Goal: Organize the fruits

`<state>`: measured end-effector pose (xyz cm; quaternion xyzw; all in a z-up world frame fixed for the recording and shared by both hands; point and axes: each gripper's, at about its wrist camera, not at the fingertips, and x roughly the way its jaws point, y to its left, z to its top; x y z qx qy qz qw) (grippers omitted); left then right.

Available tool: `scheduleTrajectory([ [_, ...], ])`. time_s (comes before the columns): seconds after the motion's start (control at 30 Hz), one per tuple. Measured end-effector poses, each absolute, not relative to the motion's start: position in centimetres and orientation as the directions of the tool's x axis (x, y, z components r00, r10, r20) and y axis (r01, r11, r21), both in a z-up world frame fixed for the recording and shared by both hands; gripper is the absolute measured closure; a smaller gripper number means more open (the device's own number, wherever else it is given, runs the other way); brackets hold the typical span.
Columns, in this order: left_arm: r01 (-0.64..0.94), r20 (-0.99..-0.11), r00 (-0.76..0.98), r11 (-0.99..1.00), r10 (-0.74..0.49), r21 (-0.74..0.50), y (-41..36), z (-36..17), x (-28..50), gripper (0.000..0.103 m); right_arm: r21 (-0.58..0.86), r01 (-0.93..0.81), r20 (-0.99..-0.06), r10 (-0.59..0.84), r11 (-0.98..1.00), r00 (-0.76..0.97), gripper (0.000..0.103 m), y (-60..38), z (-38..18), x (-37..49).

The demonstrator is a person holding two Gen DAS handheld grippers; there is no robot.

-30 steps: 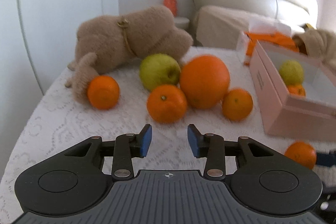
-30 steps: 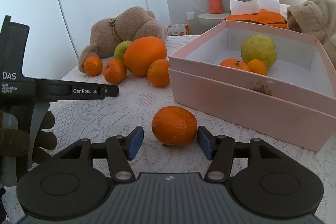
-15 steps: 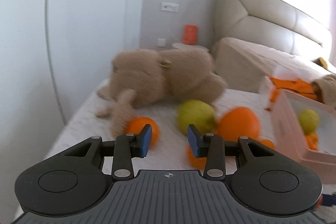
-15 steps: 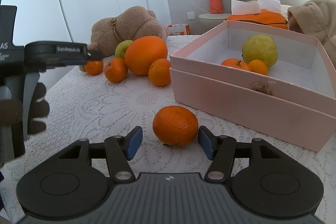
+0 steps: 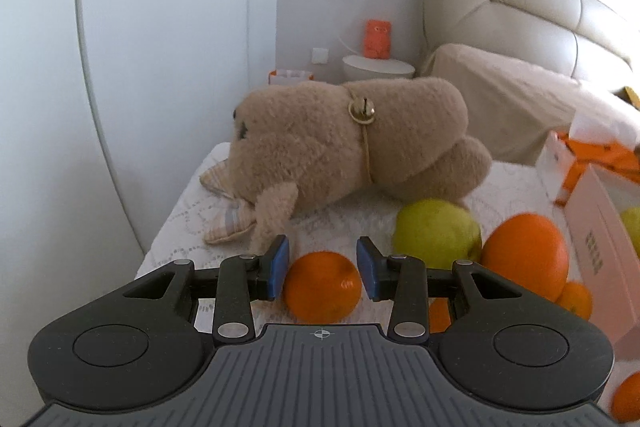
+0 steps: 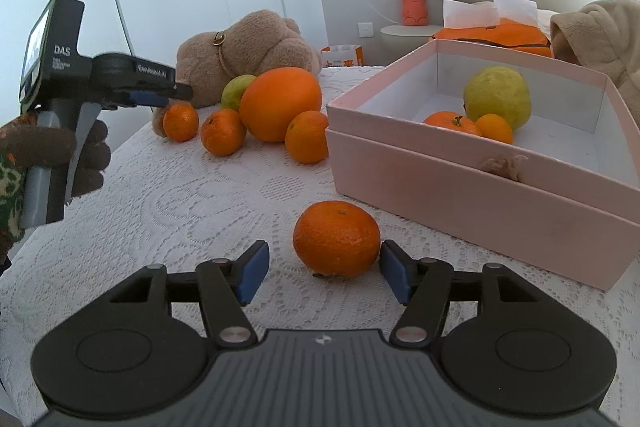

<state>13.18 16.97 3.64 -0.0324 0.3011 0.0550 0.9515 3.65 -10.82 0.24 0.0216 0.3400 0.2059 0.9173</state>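
My left gripper (image 5: 323, 267) stands open over the far-left mandarin (image 5: 322, 287), which shows between its blue pads. In the right wrist view the left gripper (image 6: 176, 94) has its tips just above that mandarin (image 6: 181, 123), not pressing it. My right gripper (image 6: 322, 269) is open and its jaws are opening. A lone mandarin (image 6: 337, 238) lies on the cloth between them, near the right pad and free of the left. The pink box (image 6: 440, 163) holds a green fruit (image 6: 498, 97) and two small oranges.
A big orange (image 6: 280, 103), a green apple (image 6: 236, 91) and two more mandarins sit in a cluster by the brown plush toy (image 6: 240, 55). The lace-covered table (image 6: 180, 207) ends at a rounded edge on the left. A person's gloved hand (image 6: 86, 155) holds the left gripper.
The left gripper has swung left across the fruit pile and come over the mandarin beside the plush toy. The right gripper's jaws have widened slightly around the lone mandarin; that hand stayed put.
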Motion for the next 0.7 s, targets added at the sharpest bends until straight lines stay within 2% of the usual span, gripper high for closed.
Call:
scheduleTrajectory([
  [0.13,-0.061,-0.542,0.840,0.996,0.015,-0.066,16.0,4.5,12.2,0.062,0.180,-0.362,-0.615,0.392,0.914,0.684,0.041,-10.8,0.2,3.7],
  [0.27,0.083,-0.539,0.830,0.988,-0.141,-0.132,14.4,5.2,11.9,0.061,0.180,-0.362,-0.615,0.392,0.915,0.684,0.040,-10.8,0.2,3.7],
  [0.33,0.100,-0.542,0.827,0.988,-0.147,-0.116,13.6,5.4,12.2,0.061,0.180,-0.362,-0.615,0.392,0.914,0.684,0.040,-10.8,0.2,3.7],
  [0.43,0.066,-0.555,0.818,0.983,-0.152,-0.172,13.6,6.1,13.9,0.061,0.180,-0.362,-0.616,0.392,0.915,0.684,0.040,-10.8,0.2,3.7],
  [0.6,-0.094,-0.657,0.741,0.947,-0.141,-0.309,14.7,6.0,17.9,0.062,0.180,-0.362,-0.616,0.392,0.915,0.684,0.040,-10.8,0.2,3.7],
  [0.7,-0.118,-0.667,0.737,0.950,-0.112,-0.289,14.2,5.8,19.0,0.062,0.181,-0.362,-0.615,0.392,0.914,0.684,0.040,-10.8,0.2,3.7],
])
